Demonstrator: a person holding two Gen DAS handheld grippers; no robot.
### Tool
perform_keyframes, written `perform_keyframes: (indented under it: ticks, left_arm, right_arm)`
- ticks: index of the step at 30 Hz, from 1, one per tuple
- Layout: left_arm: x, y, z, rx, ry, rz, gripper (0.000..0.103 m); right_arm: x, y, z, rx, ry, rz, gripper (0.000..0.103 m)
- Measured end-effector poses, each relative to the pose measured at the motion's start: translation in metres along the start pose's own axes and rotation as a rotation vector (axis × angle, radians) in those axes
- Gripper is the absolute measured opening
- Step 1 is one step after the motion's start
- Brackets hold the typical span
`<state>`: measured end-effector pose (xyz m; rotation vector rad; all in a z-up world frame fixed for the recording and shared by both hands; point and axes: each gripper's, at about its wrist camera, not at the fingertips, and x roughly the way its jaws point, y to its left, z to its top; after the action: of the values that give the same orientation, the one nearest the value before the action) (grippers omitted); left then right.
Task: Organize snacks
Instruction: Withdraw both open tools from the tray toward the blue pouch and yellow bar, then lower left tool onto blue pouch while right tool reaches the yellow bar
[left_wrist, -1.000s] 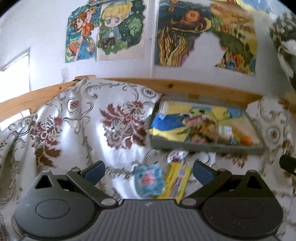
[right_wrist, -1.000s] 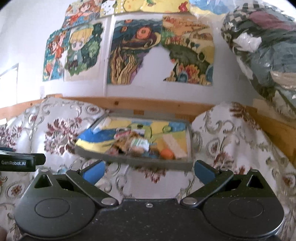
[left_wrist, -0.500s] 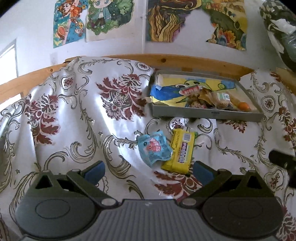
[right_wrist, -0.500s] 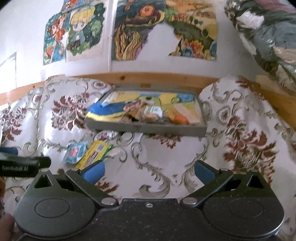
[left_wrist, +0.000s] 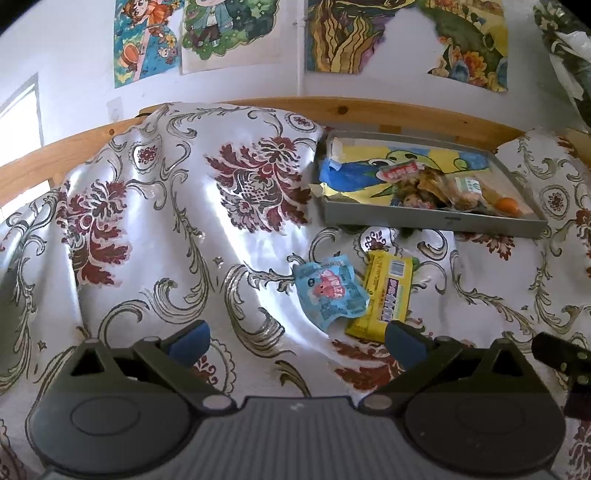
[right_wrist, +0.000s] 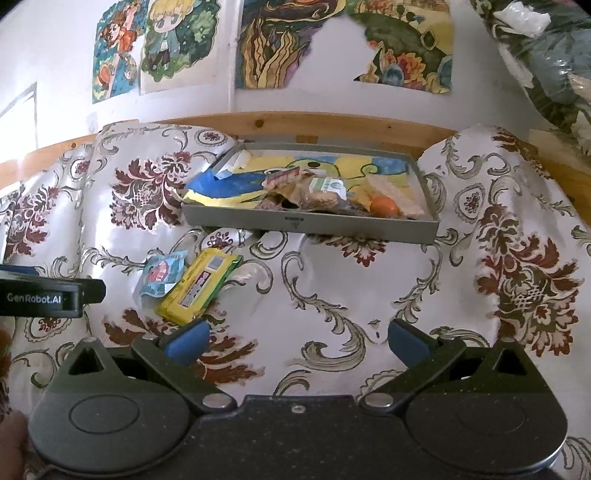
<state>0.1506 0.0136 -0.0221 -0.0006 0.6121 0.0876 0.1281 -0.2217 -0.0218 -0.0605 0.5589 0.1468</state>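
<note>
Two loose snacks lie on the patterned cloth: a blue packet and a yellow packet, touching, the blue one overlapping the yellow one's left edge. Both sit just ahead of the left gripper, nearer its right finger, and ahead and to the left of the right gripper. Beyond them, well apart, stands the grey tray, already holding several wrapped snacks and an orange item at its right end.

Change noted: over the last second both views have tilted downward. The tray, formerly central, now sits higher in frame, and the two packets have come into fuller sight before the left gripper.

Both grippers stand wide open and hold nothing.

Judgement: the approach to a pickup has begun, and the left gripper is the better placed. Two items remain outside the tray. Risk: the overlap may cause both packets to shift together.
</note>
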Motion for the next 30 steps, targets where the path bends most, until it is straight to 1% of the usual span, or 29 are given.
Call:
perform_keyframes:
  ticks: [3,8,11,15,19,21,26,30]
  left_arm:
    - [0.005,0.000,0.005,0.001,-0.001,-0.004,0.103]
    - [0.014,0.000,0.016,0.005,-0.029,-0.006,0.103]
    - [0.022,-0.001,0.023,0.007,-0.042,-0.019,0.103]
    - [0.037,-0.002,0.030,-0.009,-0.035,-0.054,0.103]
    - [0.053,0.000,0.033,-0.090,-0.020,-0.096,0.103]
    - [0.060,0.000,0.036,-0.110,-0.013,-0.125,0.103]
    - [0.077,-0.005,0.047,-0.089,-0.010,-0.185,0.103]
    - [0.090,-0.006,0.052,-0.061,0.006,-0.195,0.103]
  right_arm:
    - [0.003,0.006,0.001,-0.017,-0.001,0.007,0.102]
    - [0.011,0.015,0.003,-0.037,0.001,0.019,0.102]
    - [0.018,0.019,0.005,-0.043,0.008,0.021,0.102]
    - [0.029,0.024,0.006,-0.044,0.020,0.017,0.102]
    - [0.041,0.029,0.007,-0.043,0.033,0.006,0.102]
    - [0.048,0.030,0.009,-0.038,0.038,0.002,0.102]
    - [0.065,0.036,0.011,-0.041,0.056,-0.018,0.102]
    - [0.078,0.045,0.012,-0.059,0.073,-0.013,0.102]
